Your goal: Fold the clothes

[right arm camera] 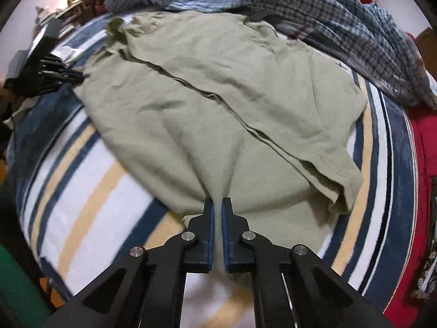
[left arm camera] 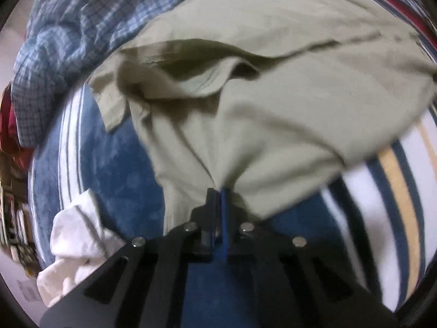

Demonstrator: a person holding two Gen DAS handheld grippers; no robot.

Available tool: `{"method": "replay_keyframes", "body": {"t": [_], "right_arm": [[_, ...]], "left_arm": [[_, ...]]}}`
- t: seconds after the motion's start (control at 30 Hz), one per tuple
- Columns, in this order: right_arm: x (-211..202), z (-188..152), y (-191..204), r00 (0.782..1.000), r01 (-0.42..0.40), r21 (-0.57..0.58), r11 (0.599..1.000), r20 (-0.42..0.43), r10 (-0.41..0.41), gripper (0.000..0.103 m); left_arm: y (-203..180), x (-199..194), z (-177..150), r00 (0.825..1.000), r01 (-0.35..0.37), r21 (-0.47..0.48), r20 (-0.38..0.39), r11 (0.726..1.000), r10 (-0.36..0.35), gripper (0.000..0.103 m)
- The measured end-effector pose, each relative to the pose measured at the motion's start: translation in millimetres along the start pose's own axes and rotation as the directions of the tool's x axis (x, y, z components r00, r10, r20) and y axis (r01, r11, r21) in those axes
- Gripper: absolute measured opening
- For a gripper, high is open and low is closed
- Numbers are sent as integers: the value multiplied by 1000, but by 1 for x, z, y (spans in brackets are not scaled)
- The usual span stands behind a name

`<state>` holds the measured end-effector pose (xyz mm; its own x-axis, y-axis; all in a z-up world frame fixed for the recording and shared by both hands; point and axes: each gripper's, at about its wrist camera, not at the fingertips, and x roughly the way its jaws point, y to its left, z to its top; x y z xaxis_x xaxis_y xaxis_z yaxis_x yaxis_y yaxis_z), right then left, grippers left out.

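An olive-green shirt lies spread on a striped blanket, with one side folded over along a diagonal seam. My right gripper is shut on the shirt's near hem, cloth pinched between the blue pads. My left gripper is shut on another edge of the same shirt and lifts it, so the cloth drapes and shows a collar fold. The left gripper also shows at the far left of the right wrist view, at the shirt's edge.
A blue checked shirt is heaped along the far side of the bed. A white garment lies crumpled beside the left gripper. Red fabric lies at the right edge. Cluttered furniture stands beyond the bed.
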<state>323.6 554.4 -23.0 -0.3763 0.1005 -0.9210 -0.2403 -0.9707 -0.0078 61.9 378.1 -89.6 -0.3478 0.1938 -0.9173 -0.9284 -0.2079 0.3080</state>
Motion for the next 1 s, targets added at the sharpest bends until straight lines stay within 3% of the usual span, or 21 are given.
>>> {"method": "replay_keyframes", "body": {"t": [0.17, 0.23, 0.3, 0.37, 0.4, 0.43, 0.47, 0.53, 0.57, 0.63, 0.7, 0.77, 0.83, 0.93, 1.0], "right_arm": [[-28, -33, 15, 999, -37, -64, 997, 0, 37, 3], [-35, -49, 25, 997, -72, -76, 994, -14, 71, 0], [-36, -66, 32, 998, -57, -85, 995, -20, 56, 0], [-30, -73, 26, 999, -37, -38, 999, -12, 37, 0], [-28, -73, 18, 999, -47, 19, 999, -5, 47, 0], [-27, -72, 9, 998, -70, 91, 993, 4, 70, 0], [-27, -72, -3, 996, -90, 174, 981, 29, 86, 0], [-32, -74, -30, 990, -131, 349, 928, 102, 102, 9], [-34, -77, -40, 988, -132, 406, 904, 125, 88, 15], [-37, -83, -58, 988, -107, 483, 869, 151, 38, 52], [-38, -88, -74, 987, -89, 548, 832, 163, -2, 55], [-34, -92, -86, 988, -78, 587, 806, 151, -14, 58], [-26, -93, -97, 987, -109, 618, 779, 159, 13, 59], [1, -87, -106, 982, -184, 663, 725, 162, 102, 59], [14, -81, -98, 982, -181, 651, 737, 154, 106, 59]], "left_arm": [[-12, -33, -55, 999, 16, 105, -43, 994, -12, 1], [1, -37, -68, 1000, 13, 12, -23, 1000, -12, 2], [17, -39, -79, 1000, 9, -102, 4, 995, -9, 5], [33, -42, -89, 1000, 8, -215, 30, 977, -2, 7], [43, -42, -88, 998, 47, -283, 50, 958, -34, 11], [52, -42, -83, 996, 79, -335, 71, 939, -59, 18], [57, -42, -75, 994, 82, -360, 99, 929, -49, 34], [55, -40, -58, 990, 86, -346, 134, 934, -42, 60], [52, -35, -49, 990, 81, -343, 136, 936, -36, 66], [51, -22, -32, 988, 111, -345, 136, 932, -67, 66], [54, -14, -24, 991, 82, -364, 131, 928, -36, 66], [68, -1, -19, 991, 99, -403, 119, 910, -55, 66], [77, 11, -16, 991, 125, -427, 103, 896, -89, 66], [74, 23, -16, 989, 142, -414, 88, 899, -116, 68], [71, 29, -14, 989, 144, -408, 88, 902, -118, 66]]}}
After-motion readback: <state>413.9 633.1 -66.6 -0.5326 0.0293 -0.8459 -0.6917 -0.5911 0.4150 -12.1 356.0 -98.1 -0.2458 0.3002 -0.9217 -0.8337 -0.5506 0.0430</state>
